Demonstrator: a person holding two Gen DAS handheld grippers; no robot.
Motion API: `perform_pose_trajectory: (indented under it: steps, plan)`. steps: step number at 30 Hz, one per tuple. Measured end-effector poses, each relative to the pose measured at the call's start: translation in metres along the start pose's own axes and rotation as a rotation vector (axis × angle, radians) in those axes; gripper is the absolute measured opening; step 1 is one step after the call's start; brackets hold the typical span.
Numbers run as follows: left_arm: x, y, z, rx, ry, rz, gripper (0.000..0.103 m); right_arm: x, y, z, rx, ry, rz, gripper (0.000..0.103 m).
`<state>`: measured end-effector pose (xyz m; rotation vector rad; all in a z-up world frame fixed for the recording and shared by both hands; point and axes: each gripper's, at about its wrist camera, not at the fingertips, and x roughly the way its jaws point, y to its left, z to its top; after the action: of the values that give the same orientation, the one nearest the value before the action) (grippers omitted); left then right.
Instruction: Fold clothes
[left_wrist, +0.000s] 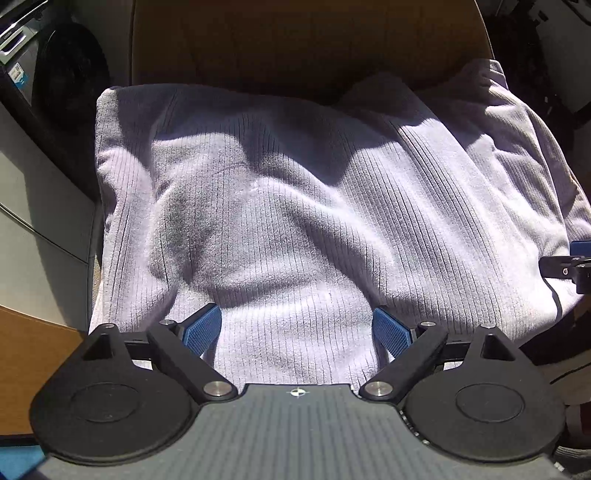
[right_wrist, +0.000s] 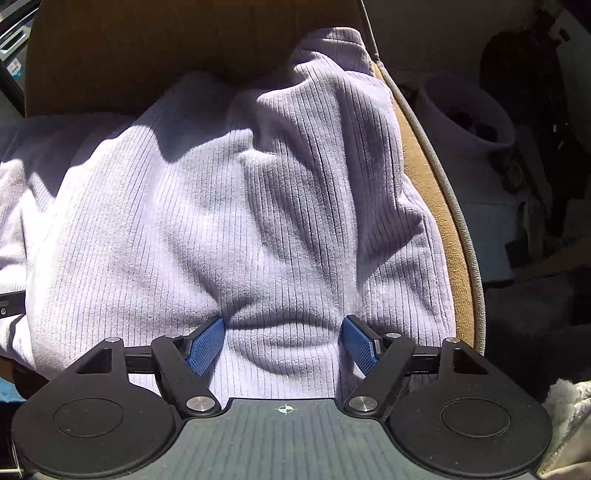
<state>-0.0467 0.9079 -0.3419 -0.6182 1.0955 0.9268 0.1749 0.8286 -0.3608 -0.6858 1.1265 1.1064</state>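
Observation:
A lavender ribbed knit garment (left_wrist: 295, 206) lies rumpled over the tan seat of a chair (left_wrist: 295, 44), lit by sun with hard shadows. My left gripper (left_wrist: 297, 330) is open at the garment's near edge, and cloth lies between its blue pads (left_wrist: 202, 330). In the right wrist view the same garment (right_wrist: 229, 206) bunches into folds. My right gripper (right_wrist: 282, 345) is open at the near hem, with a puckered ridge of fabric between its pads (right_wrist: 207, 347). The right gripper's tip also shows at the right edge of the left wrist view (left_wrist: 569, 266).
A washing machine (left_wrist: 55, 81) with a dark door stands at the far left, beside a pale cabinet front (left_wrist: 33, 221). The chair's tan edge with piping (right_wrist: 443, 206) runs down the right. Beyond it are dark clutter and a pale rounded item (right_wrist: 465, 110).

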Motion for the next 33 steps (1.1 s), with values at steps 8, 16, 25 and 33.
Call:
perform_pose_trajectory:
  steps: [8,16,25,33]
  plan:
    - [-0.048,-0.016,-0.005,-0.039,0.015,0.026,0.096,-0.097,-0.013,-0.036,0.103,-0.118,-0.014,0.102]
    - [-0.154,-0.046,-0.060,-0.145,-0.061,0.045,0.097,-0.186,-0.025,-0.075,0.151,-0.177,-0.001,0.102]
    - [-0.250,-0.100,-0.153,-0.213,-0.146,0.126,0.100,-0.291,-0.035,-0.145,0.093,-0.300,0.040,0.102]
    - [-0.313,-0.128,-0.215,-0.269,-0.157,0.111,0.102,-0.348,-0.045,-0.210,0.074,-0.278,0.071,0.102]
